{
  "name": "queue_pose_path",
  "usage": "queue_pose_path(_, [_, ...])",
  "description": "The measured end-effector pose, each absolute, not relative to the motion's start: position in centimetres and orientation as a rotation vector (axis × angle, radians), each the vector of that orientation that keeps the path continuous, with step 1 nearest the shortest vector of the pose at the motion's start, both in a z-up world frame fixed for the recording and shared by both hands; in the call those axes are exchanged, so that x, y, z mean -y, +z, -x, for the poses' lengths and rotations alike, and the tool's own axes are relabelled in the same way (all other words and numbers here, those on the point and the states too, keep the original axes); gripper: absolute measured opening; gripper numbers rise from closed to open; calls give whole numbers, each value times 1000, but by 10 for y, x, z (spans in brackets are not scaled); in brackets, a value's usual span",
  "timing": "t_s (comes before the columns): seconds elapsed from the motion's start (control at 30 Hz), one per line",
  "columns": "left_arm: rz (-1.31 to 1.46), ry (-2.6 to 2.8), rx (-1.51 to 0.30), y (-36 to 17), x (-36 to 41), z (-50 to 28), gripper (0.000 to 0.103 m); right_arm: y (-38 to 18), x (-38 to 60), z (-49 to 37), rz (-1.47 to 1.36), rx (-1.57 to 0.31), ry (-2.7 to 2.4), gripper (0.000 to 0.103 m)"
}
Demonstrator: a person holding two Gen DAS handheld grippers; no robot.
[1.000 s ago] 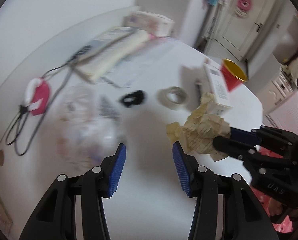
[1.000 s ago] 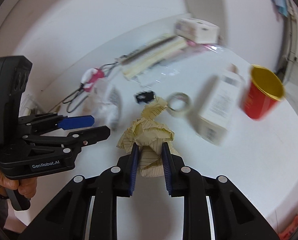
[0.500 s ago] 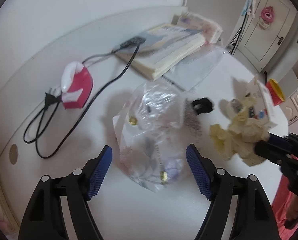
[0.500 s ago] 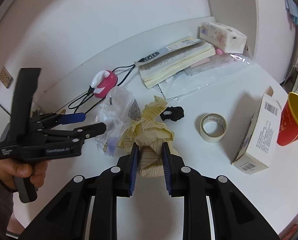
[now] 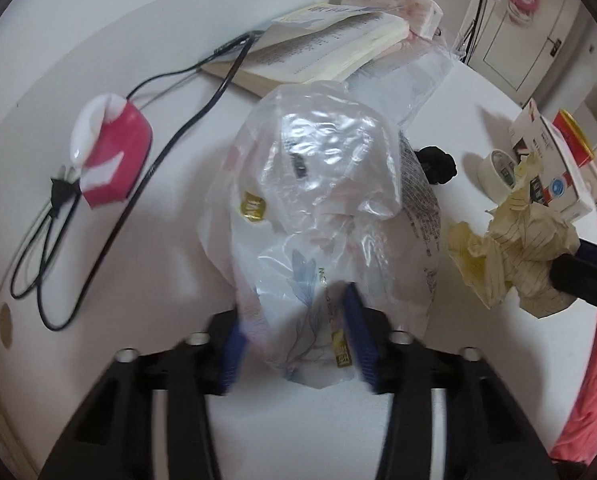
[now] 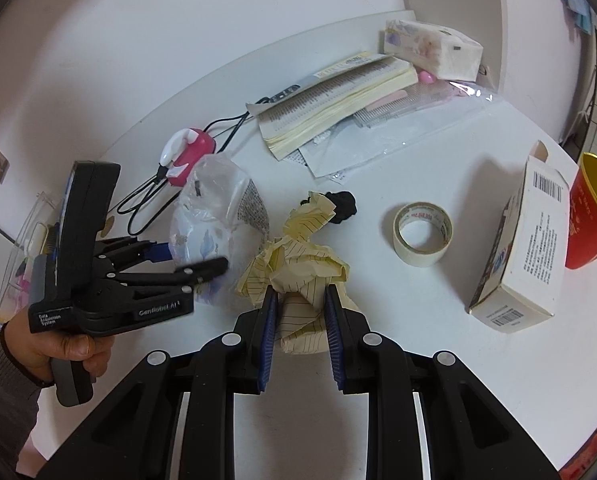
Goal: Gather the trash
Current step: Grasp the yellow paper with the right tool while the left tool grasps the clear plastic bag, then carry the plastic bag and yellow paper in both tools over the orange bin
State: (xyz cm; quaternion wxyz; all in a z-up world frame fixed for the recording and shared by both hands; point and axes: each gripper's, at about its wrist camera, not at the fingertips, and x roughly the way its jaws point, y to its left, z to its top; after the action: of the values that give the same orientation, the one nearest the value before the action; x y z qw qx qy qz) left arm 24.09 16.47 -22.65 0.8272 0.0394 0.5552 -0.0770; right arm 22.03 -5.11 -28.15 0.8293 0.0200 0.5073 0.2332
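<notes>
A clear crumpled plastic bag (image 5: pixel 318 184) lies on the white table (image 5: pixel 298 432); the right wrist view shows the plastic bag (image 6: pixel 206 208) too. My left gripper (image 5: pixel 294 344) points steeply down over its near end. Its jaws are closing, and the blurred blue pads (image 5: pixel 354 340) touch the bag's sides. From the right wrist view, the left gripper (image 6: pixel 190 258) straddles that end, held by a hand (image 6: pixel 70 352). My right gripper (image 6: pixel 298 320) is shut on a crumpled yellow lined paper (image 6: pixel 298 264), just right of the bag. The paper (image 5: pixel 518 248) also shows in the left wrist view.
A tape roll (image 6: pixel 422 234), a white carton (image 6: pixel 526 248) and a red cup (image 6: pixel 594 216) stand to the right. A black scrunchie (image 6: pixel 344 206) lies behind the paper. Further back are an open book (image 6: pixel 338 96), a tissue pack (image 6: pixel 430 48) and a pink charger (image 6: pixel 190 152) with its cable.
The left gripper swung left and came down over the plastic bag, spread its jaws wide, then narrowed them onto the bag's near end. The right gripper kept its hold on the paper.
</notes>
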Motion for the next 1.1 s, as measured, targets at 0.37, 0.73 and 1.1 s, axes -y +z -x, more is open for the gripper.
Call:
queue_pose_path(0.37, [-71, -164, -1147, -208, -158, -229, 3, -277, 57, -213, -57, -1067, 484, 24])
queue_pose_path(0.73, [-93, -165, -1061, -159, -133, -186, 3, -245, 87, -176, -96, -1017, 500, 24])
queue_pose_path(1.1, [-115, -197, -995, -118, -74, -122, 3, -209, 142, -120, -126, -966, 497, 24])
